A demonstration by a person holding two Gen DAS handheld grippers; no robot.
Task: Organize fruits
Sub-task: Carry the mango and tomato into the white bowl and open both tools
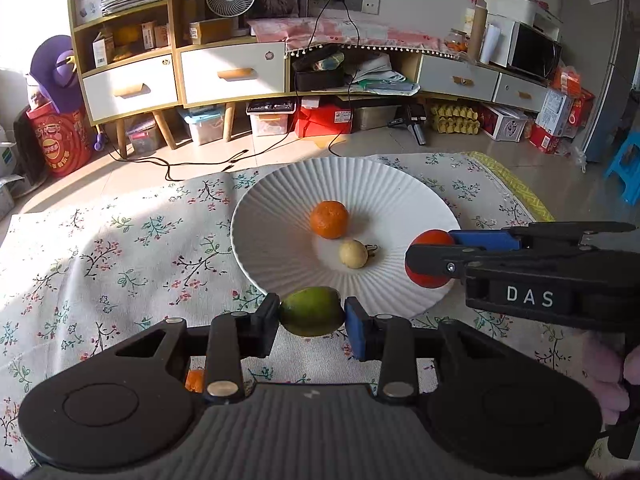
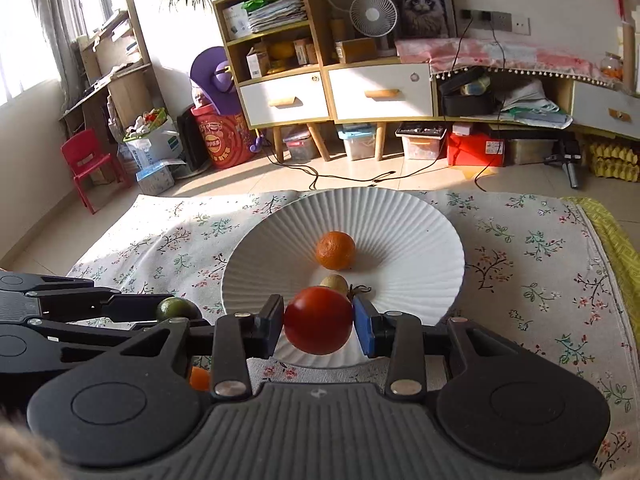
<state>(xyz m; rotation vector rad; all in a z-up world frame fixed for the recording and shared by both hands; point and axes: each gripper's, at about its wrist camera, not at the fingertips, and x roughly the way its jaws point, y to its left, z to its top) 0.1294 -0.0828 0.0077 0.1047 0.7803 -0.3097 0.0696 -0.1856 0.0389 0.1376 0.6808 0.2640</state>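
My left gripper (image 1: 312,317) is shut on a green fruit (image 1: 312,311) just short of the near rim of a white ribbed plate (image 1: 280,200). My right gripper (image 2: 319,321) is shut on a red tomato (image 2: 319,319) above the plate's near rim (image 2: 260,248). On the plate lie an orange mandarin (image 1: 329,219) and a small yellowish fruit with a stem (image 1: 353,254). The mandarin (image 2: 335,250) and yellowish fruit (image 2: 335,282) also show in the right wrist view. The right gripper with its tomato (image 1: 430,258) shows in the left view; the green fruit (image 2: 176,308) in the right view.
A floral cloth (image 1: 120,248) covers the surface under the plate. A small orange piece (image 1: 195,381) lies on the cloth below the left gripper, also seen in the right wrist view (image 2: 199,378). Cabinets, boxes and cables stand on the floor beyond.
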